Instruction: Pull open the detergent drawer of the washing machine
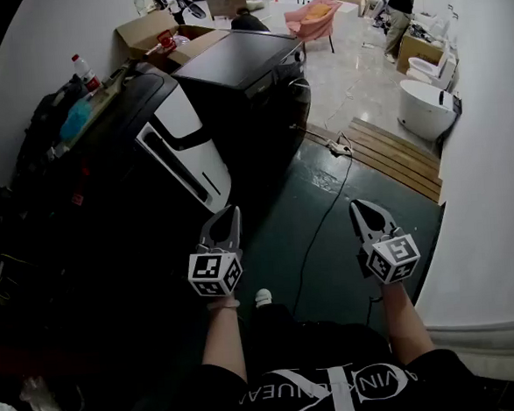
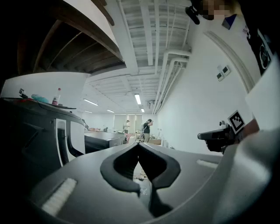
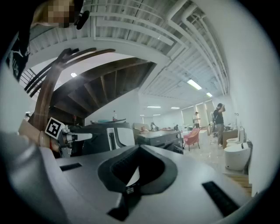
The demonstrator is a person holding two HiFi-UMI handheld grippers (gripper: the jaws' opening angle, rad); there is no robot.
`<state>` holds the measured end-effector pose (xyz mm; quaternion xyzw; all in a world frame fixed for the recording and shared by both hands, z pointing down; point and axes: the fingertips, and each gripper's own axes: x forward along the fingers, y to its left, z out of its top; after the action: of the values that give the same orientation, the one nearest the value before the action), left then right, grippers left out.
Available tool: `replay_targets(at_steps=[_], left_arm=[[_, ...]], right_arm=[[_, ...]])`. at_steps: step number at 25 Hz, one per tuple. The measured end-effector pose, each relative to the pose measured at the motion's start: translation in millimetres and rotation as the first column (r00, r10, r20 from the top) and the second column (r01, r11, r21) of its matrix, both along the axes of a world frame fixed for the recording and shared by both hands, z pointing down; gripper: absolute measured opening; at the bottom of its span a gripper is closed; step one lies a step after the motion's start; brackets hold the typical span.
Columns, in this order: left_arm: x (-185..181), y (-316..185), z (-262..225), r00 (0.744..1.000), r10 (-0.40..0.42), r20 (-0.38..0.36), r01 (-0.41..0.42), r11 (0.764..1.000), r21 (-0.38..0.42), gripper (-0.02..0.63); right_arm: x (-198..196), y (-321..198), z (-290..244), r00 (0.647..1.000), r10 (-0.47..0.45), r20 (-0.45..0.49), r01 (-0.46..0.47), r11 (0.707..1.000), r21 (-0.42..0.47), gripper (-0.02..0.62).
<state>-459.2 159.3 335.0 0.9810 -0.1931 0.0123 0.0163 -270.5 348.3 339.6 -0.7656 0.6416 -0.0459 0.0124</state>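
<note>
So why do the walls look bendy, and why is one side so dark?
Head view: the wide lens bends the white wall into a curve and blackens the corners; the left side beside the washing machine gets little light. Left gripper view: the ceiling light glares white. Right gripper view: same round black rim, everything bowed.

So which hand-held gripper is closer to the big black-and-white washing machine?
Left. The left hand-held gripper sits close by the front corner of the black-and-white washing machine; the right hand-held gripper is farther off, over the dark green floor.

Grey left tongs (image 1: 229, 213) and right tongs (image 1: 361, 207) bear black-and-white marker cubes (image 1: 214, 274); black shirt (image 1: 322, 389), white lettering.
</note>
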Motion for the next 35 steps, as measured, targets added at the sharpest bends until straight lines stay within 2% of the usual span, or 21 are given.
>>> replay_targets(at_steps=[13, 19, 21, 23, 31, 35], left_arm=[[9, 2, 6, 1.000, -0.009, 0.013, 0.009, 1.000, -0.017, 0.009], [15, 4, 3, 1.000, 0.007, -0.005, -0.007, 1.000, -0.014, 0.014], [17, 4, 1, 1.000, 0.008, -0.014, -0.008, 1.000, -0.018, 0.034], [19, 5, 0, 1.000, 0.008, -0.024, -0.009, 1.000, -0.027, 0.084], [36, 4, 1, 1.000, 0.010, -0.013, -0.010, 0.999, -0.032, 0.084], [57, -3, 7, 1.000, 0.012, 0.002, -0.012, 0.999, -0.032, 0.084]], right_arm=[[7, 0, 0, 1.000, -0.007, 0.001, 0.007, 1.000, -0.001, 0.011], [9, 1, 2, 1.000, -0.005, 0.005, 0.005, 1.000, 0.004, 0.011], [10, 3, 3, 1.000, -0.007, 0.005, 0.007, 1.000, 0.003, 0.011], [11, 5, 3, 1.000, -0.006, 0.002, 0.006, 1.000, 0.004, 0.011], [22, 12, 5, 1.000, 0.006, 0.014, -0.006, 1.000, -0.009, 0.012], [32, 5, 0, 1.000, 0.011, 0.029, -0.010, 1.000, -0.021, 0.012]])
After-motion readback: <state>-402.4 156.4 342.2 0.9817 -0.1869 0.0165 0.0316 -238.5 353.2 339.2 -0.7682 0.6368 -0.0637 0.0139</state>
